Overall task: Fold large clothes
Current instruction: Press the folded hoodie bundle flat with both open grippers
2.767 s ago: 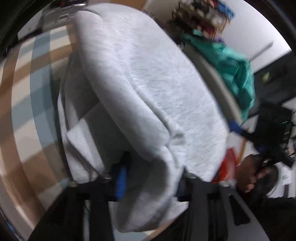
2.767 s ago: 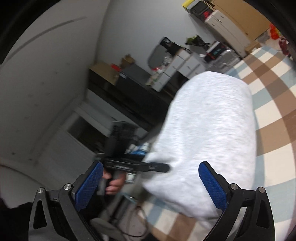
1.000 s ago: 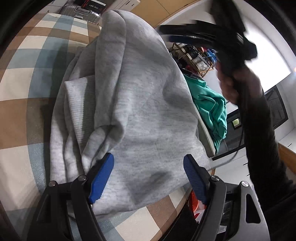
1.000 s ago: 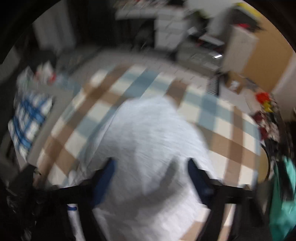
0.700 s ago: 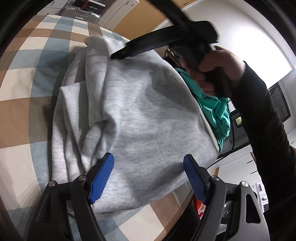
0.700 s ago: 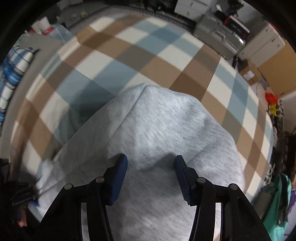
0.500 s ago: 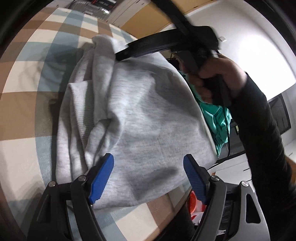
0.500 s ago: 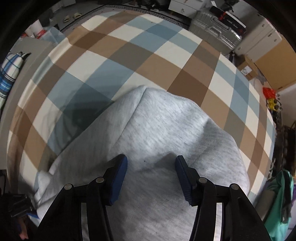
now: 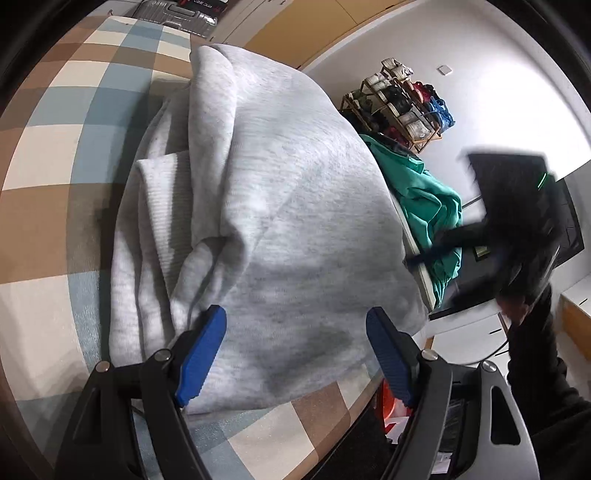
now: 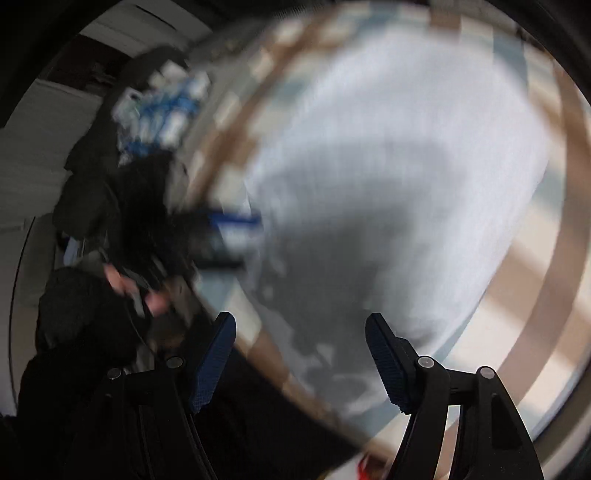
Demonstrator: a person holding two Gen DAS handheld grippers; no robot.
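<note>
A light grey sweatshirt (image 9: 266, 206) lies folded in a thick bundle on the checked tablecloth (image 9: 48, 147). Its ribbed hem shows at the left side of the bundle. My left gripper (image 9: 295, 354) is open and empty, its blue pads just over the bundle's near edge. My right gripper (image 10: 299, 365) is open and empty. It hovers above the sweatshirt (image 10: 406, 155) in a motion-blurred view. In the left wrist view the right gripper (image 9: 517, 221) is a dark blur off the table's right side.
A green garment (image 9: 428, 199) lies piled beyond the table's right edge. A rack of bags (image 9: 402, 99) stands by the white wall. A suitcase (image 9: 173, 14) sits past the far end. A blue-and-white patterned cloth (image 10: 159, 107) lies by the table's edge.
My right gripper has lifted off the far end of the sweatshirt and swung away to the right, off the table side. My left gripper has stayed open over the near edge.
</note>
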